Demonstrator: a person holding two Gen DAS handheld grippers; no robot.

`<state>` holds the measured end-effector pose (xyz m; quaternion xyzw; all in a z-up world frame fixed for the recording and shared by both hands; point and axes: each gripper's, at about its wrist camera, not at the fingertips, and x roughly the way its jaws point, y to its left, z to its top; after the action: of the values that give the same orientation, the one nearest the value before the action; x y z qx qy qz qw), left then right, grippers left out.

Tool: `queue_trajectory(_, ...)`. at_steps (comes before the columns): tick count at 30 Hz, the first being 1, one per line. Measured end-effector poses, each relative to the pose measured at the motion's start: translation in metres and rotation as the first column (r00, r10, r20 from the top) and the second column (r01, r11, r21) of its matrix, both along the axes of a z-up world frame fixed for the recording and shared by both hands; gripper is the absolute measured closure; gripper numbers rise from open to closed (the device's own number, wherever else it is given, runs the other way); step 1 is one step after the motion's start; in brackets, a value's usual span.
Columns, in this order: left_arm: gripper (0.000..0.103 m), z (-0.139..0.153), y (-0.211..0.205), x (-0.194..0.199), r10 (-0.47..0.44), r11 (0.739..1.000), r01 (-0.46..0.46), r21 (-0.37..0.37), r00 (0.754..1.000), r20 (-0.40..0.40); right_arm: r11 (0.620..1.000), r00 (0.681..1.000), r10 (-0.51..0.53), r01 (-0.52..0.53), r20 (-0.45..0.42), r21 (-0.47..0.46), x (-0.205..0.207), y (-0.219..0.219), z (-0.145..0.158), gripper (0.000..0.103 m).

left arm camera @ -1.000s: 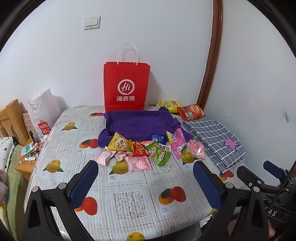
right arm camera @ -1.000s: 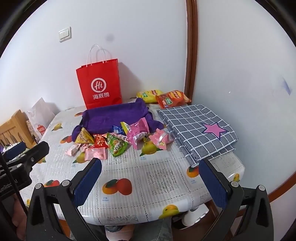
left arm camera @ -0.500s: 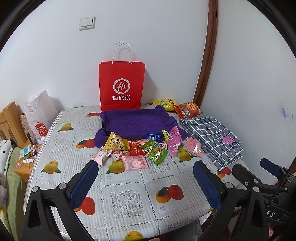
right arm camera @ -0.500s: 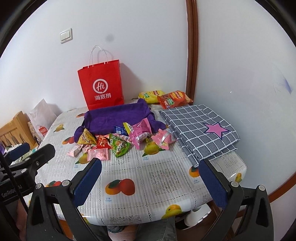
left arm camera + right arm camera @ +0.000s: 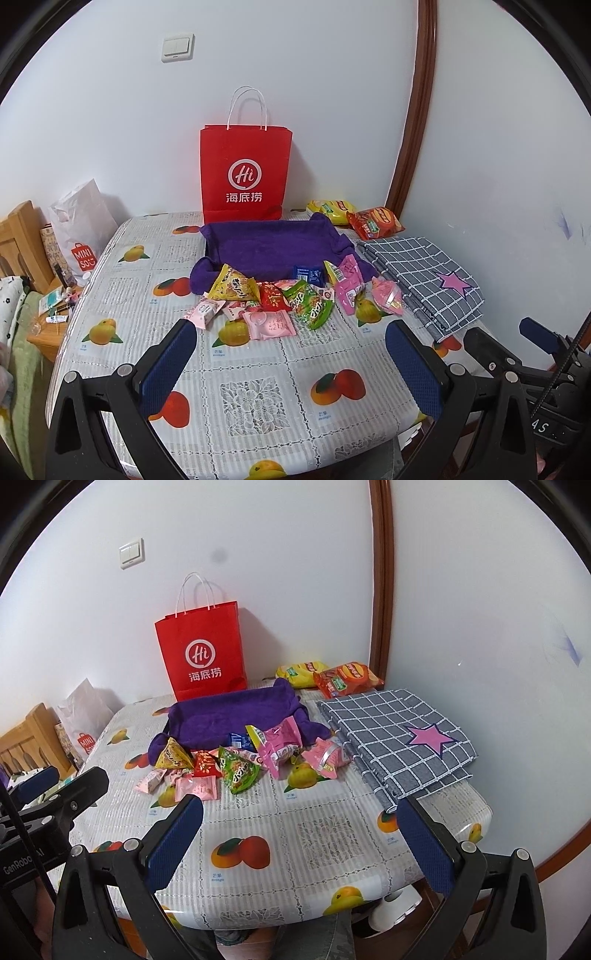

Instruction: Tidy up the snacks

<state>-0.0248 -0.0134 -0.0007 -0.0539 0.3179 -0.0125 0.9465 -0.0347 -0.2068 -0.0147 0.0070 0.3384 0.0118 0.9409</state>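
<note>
My left gripper [image 5: 290, 341] hangs above the near part of the table [image 5: 258, 398], its two blue-padded fingers [image 5: 168, 363] spread wide, nothing between them and nothing touching them. My right gripper [image 5: 301, 818] is the same: pads far apart, empty, held over the table's near edge, well short of anything. From the left view I can see its frame low at my right.

The snacks lie in a loose heap ahead of both tools, just in front of the purple cloth tray [image 5: 266, 245]. Nearest me is a pink packet [image 5: 269, 324]; beside it a green packet [image 5: 312, 306], a small red packet [image 5: 272, 297], a yellow triangular packet [image 5: 232, 285], and a pale pink packet [image 5: 204, 312] off to the left. A blue packet [image 5: 309, 274] rests on the tray's front lip. Two chip bags [image 5: 354, 216] sit behind the tray near the wall, next to a red paper bag [image 5: 245, 177]. A folded checked cloth [image 5: 421, 273] lies to the right.

I judge I am only starting: no packet lies on the tray's floor. To do this well, I should pick one packet at the edge of the heap, not the middle, come down with fingers straddling its crimped end, and close gently so the crinkly film does not slide out. The overlapped ones may drag their neighbours, so I would lift straight up before carrying back to the tray.
</note>
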Motion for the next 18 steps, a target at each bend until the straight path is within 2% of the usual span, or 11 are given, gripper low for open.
queue_trajectory(18,0.000,0.0023,-0.0015,-0.0020,0.003,1.000,-0.003,0.022,1.000,0.011,1.000,1.000,-0.009,0.009,0.013,0.002,-0.0032,-0.0022,0.0057,0.000)
